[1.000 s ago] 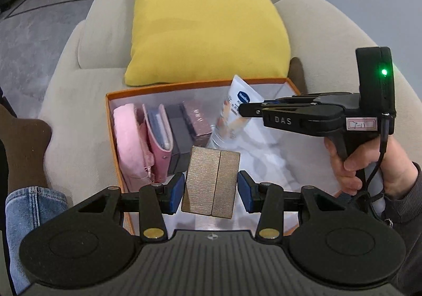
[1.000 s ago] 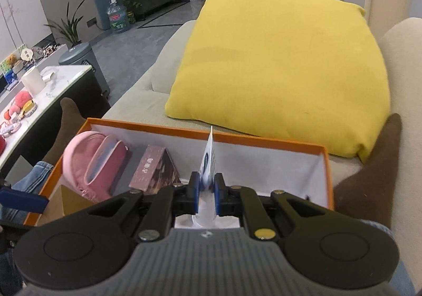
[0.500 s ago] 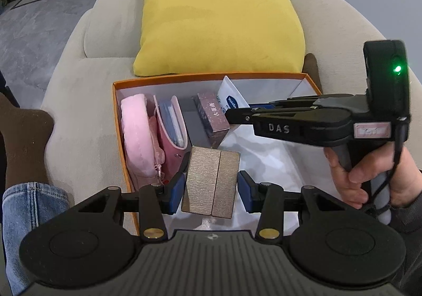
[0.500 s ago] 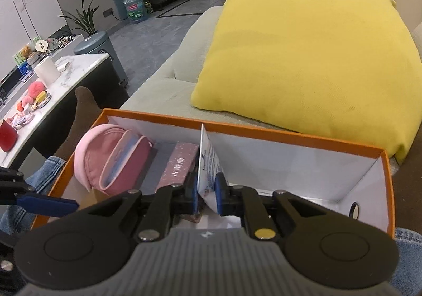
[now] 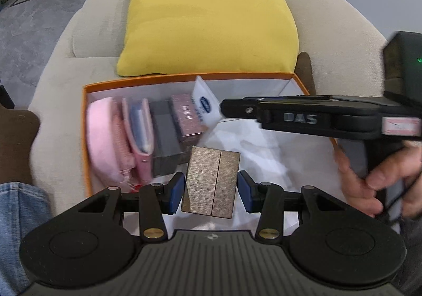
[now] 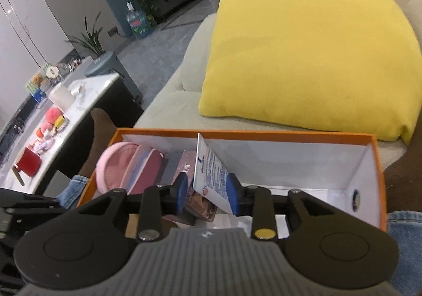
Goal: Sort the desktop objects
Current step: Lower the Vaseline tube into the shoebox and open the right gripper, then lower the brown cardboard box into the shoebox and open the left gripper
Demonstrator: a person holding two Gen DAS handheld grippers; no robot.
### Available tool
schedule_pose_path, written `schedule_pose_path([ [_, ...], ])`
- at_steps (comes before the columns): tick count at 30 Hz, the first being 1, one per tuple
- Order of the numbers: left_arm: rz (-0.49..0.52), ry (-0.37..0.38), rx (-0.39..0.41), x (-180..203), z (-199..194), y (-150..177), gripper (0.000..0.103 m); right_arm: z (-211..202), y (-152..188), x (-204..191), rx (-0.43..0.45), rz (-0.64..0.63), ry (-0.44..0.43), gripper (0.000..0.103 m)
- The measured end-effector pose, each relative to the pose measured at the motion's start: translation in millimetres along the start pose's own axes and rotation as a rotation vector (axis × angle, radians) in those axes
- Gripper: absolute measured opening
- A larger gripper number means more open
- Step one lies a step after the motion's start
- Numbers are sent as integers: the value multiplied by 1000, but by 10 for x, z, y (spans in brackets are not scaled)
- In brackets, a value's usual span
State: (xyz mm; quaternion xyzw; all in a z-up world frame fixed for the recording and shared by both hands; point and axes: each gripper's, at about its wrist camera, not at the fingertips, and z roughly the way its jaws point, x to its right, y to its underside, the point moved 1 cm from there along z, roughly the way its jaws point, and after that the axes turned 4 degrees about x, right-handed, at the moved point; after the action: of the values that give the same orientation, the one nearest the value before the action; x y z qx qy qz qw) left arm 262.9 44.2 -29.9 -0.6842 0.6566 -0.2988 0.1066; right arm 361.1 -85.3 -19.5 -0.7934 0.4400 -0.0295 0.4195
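An orange box (image 5: 184, 76) lined with white paper sits on the sofa. My left gripper (image 5: 211, 190) hangs over its near side, shut on a brushed bronze case (image 5: 211, 179) that stands upright between the blue pads. My right gripper (image 6: 207, 193) reaches into the box from the right, and its jaws are opening. A white lotion tube (image 6: 211, 172) stands between them, leaning on a pink-brown carton (image 6: 186, 164), and the left pad is clear of it. In the left wrist view the tube (image 5: 204, 106) stands just ahead of the right gripper (image 5: 226, 108).
A pink pouch (image 5: 105, 137), a pink wallet (image 5: 137, 132) and a dark grey carton (image 5: 163, 137) fill the box's left part. A yellow cushion (image 5: 205, 18) lies behind the box. A low table (image 6: 79, 90) with a red mug (image 6: 27, 164) stands to the left.
The right gripper's jaws have parted from the tube, which now leans inside the box. The right gripper has drawn back to the right. The left gripper still grips the bronze case.
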Motion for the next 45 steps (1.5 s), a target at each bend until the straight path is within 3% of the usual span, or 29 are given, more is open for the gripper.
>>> schedule_pose_path([
  [4, -31, -37, -14, 179, 253, -43, 51, -207, 17, 97, 41, -34, 84, 37],
  [9, -82, -86, -45, 290, 545, -123, 51, -193, 75, 153, -9, -153, 142, 37],
  [11, -79, -108, -57, 351, 636, -144, 51, -198, 111, 185, -18, -207, 155, 33],
  [18, -138, -159, -53, 346, 808, -196, 51, -320, 110, 439, -31, -204, 156, 34],
  [22, -178, -140, -55, 299, 836, -248, 52, -327, 142, 391, -35, -252, 173, 35],
  [28, -197, -83, -32, 208, 665, -278, 52, -321, 217, 366, -49, -289, 180, 39],
  [31, -187, -50, -12, 184, 476, -257, 52, -327, 247, 264, -56, -333, 137, 47],
  [36, -78, -83, 45, 167, 87, -123, 52, -258, 381, 15, -111, -440, 53, 53],
  [42, -22, -113, 82, 13, -252, 83, 52, 62, 569, -174, -233, -522, 69, 49],
  [45, -8, -143, 110, -59, -351, 145, 52, 77, 504, -172, -223, -500, 71, 44],
])
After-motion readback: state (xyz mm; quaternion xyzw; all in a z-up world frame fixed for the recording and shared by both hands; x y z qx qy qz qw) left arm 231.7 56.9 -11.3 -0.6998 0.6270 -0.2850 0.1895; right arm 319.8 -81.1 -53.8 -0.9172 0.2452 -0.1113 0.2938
